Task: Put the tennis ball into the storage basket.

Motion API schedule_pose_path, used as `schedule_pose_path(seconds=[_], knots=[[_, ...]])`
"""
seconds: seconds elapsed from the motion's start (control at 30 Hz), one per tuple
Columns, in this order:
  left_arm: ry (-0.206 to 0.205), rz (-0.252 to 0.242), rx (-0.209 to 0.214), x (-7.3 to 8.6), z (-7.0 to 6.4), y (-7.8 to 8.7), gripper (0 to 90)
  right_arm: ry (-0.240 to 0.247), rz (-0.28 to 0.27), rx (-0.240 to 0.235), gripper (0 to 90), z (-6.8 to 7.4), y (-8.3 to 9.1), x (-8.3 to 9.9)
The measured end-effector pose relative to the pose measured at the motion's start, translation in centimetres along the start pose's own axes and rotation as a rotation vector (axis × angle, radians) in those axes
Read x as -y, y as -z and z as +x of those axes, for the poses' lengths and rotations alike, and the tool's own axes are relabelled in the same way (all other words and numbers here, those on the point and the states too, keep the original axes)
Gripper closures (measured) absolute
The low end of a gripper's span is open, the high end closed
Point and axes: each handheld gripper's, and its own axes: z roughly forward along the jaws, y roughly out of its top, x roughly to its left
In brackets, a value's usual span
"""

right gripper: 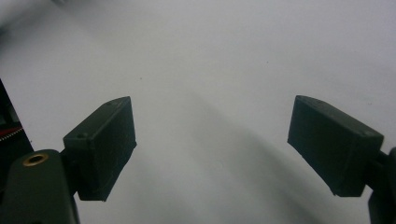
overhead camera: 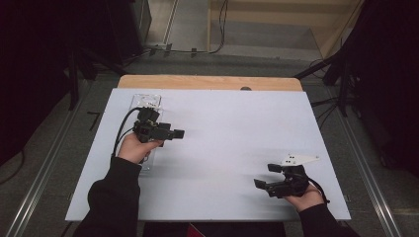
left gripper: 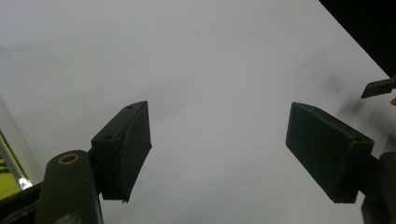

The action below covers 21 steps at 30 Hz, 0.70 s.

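Note:
My left gripper (overhead camera: pixel 177 133) hovers over the left part of the white board (overhead camera: pixel 227 148), pointing right, held by a hand in a dark sleeve. In the left gripper view its jaws stand wide apart around nothing, so the left gripper (left gripper: pixel 219 149) is open above bare white board (left gripper: pixel 210 60). My right gripper (overhead camera: pixel 266 176) is near the board's front right corner, pointing left, with a grey three-cornered plate (overhead camera: pixel 299 159) on top. In the right gripper view the right gripper (right gripper: pixel 212 144) is open too, over plain white board (right gripper: pixel 210 56).
A clear plastic tray (overhead camera: pixel 146 101) lies at the board's back left and runs under my left hand; its edge (left gripper: pixel 9 158) shows at the lower left of the left gripper view. The other gripper's jaw tip (left gripper: pixel 378 87) appears far right there. Dark stands and cables ring the table.

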Motion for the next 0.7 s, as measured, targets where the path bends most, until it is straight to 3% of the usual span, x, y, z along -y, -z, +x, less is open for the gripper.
schedule_pose_path(seconds=[0.2, 0.7], knots=[[-0.015, -0.003, 0.022, 0.3, -0.7, -0.1, 22.9, -0.001, -0.001, -0.001, 13.3, 0.0, 0.0, 0.0], [-0.048, -0.002, 0.03, 1.9, -1.4, -0.3, 22.9, -0.004, -0.001, -0.001, 13.3, 0.0, 0.1, 0.0]])
